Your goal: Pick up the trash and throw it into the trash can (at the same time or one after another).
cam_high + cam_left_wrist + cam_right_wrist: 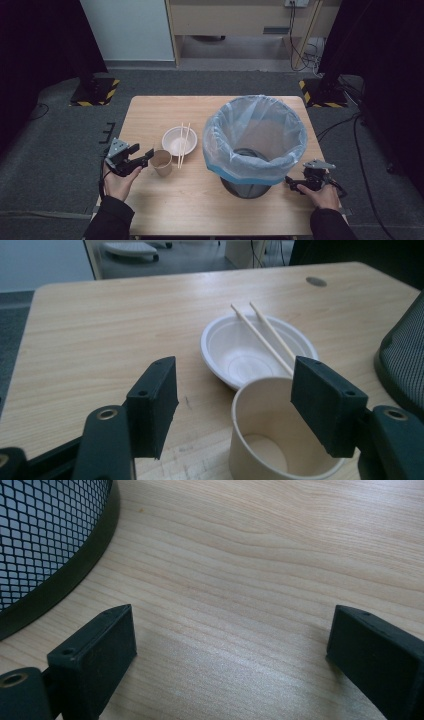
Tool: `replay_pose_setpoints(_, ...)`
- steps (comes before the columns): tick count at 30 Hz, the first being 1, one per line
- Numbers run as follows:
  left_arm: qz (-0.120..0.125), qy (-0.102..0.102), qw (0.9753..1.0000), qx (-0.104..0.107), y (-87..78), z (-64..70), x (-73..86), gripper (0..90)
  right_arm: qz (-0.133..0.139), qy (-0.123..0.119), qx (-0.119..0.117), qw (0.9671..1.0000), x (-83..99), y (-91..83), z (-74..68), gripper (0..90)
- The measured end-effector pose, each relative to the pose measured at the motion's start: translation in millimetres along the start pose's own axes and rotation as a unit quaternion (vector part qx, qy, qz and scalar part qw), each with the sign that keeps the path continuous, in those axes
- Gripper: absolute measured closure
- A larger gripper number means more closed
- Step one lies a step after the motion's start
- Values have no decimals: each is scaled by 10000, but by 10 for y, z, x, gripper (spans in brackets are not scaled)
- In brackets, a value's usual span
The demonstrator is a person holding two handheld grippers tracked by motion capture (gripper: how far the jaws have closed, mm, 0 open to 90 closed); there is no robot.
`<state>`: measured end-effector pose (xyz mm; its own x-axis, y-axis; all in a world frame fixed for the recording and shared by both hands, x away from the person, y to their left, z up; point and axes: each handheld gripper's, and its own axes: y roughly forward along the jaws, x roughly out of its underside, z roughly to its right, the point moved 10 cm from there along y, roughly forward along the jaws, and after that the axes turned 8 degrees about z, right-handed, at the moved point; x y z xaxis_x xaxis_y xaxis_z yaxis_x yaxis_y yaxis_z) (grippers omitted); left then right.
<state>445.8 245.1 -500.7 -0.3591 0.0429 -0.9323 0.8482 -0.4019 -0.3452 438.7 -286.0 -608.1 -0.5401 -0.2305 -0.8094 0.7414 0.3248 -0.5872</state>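
l gripper: jaws spread, 1 paper cup just ahead, untouched. r gripper: jaws spread over bare table, beside 1 mesh bin. beyond cup: 1 white bowl, 2 chopsticks across it.

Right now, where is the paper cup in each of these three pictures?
High view: the cup stands left of centre on the table, just right of the left tongs.
Left gripper view: bottom centre-right, near the right jaw, open mouth facing up.
Right gripper view: not in it; bare wood and the bin's mesh base are there.
Shared landmark: the white bowl with chopsticks, just beyond the cup.
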Motion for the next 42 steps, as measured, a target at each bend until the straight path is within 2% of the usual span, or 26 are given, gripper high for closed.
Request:
replay_pose_setpoints(8,-418,132,9990,89,137,45,182,410,-7,-20,-16,10000,2,-1,-4,54)
replay_pose_setpoints(12,-617,179,9979,57,169,37,255,469,-6,-21,-17,10000,2,-1,-4,53)
replay_pose_setpoints(19,-870,11,9962,-8,185,-16,356,644,12,-20,-11,10000,-2,6,-6,47)
replay_pose_setpoints(25,-1053,-45,9944,-46,172,-2,392,805,13,-32,-16,10000,-2,8,-6,45)
replay_pose_setpoints(26,-1070,-74,9942,-44,164,2,389,809,14,-32,-17,10000,-2,8,-6,45)
replay_pose_setpoints(29,-1017,-169,9947,-11,139,12,357,826,12,-35,-18,10000,-2,8,-7,45)
replay_pose_setpoints(33,-961,-126,9953,-34,93,-1,309,840,-5,-27,-23,10000,1,4,-11,44)
replay_pose_setpoints(35,-899,-169,9958,-10,71,-2,277,842,-6,-29,-27,10000,1,4,-12,44)
replay_pose_setpoints(42,-312,-331,9990,-13,-123,-9,-24,842,-8,-27,-32,10000,4,3,-18,42)
